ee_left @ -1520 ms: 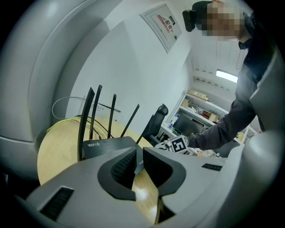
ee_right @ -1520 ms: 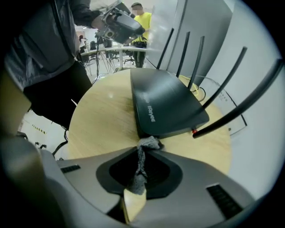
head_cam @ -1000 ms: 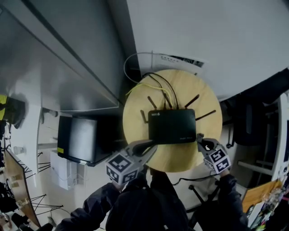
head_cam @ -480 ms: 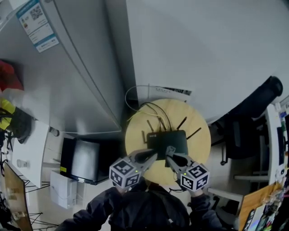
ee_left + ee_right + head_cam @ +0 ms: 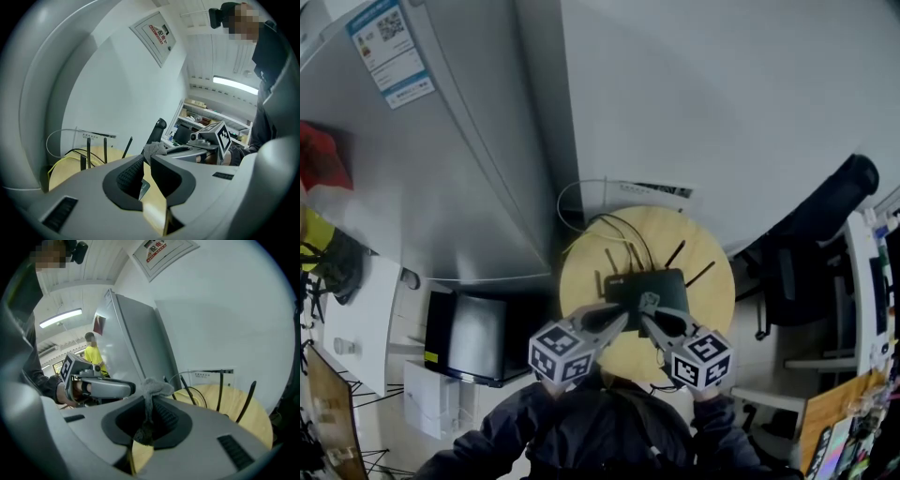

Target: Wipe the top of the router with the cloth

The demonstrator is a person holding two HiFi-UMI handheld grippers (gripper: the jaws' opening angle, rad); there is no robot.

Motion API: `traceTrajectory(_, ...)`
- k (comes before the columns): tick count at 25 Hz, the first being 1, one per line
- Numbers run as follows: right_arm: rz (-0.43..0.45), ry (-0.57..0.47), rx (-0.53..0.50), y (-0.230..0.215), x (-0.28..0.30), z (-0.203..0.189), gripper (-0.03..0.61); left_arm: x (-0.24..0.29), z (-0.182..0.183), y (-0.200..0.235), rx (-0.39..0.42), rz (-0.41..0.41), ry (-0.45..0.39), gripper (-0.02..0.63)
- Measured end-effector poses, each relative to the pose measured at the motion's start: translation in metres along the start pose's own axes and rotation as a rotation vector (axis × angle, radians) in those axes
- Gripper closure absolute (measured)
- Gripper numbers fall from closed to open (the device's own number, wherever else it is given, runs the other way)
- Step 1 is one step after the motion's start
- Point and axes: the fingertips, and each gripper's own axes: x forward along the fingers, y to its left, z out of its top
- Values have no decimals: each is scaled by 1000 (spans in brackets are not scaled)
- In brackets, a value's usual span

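Currently the right gripper (image 5: pixel 651 305) pinches a bunched grey cloth (image 5: pixel 153 386) over the near edge of the black router (image 5: pixel 664 285) on the round wooden table (image 5: pixel 579 279), while the left gripper (image 5: pixel 617 319) beside it has its jaws slightly apart, empty.

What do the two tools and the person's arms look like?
The left tool and the right tool are both light grey plastic. Each has two tapering jaws lined with black ribbed pads. Each also carries a white cube printed with black square markers, set back near the grip. The person wears dark long sleeves.
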Motion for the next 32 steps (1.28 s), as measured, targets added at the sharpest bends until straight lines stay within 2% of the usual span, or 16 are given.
traceTrajectory(32, 15, -18, -20, 7, 5, 14, 515, -5, 3, 10, -10, 4, -19, 583)
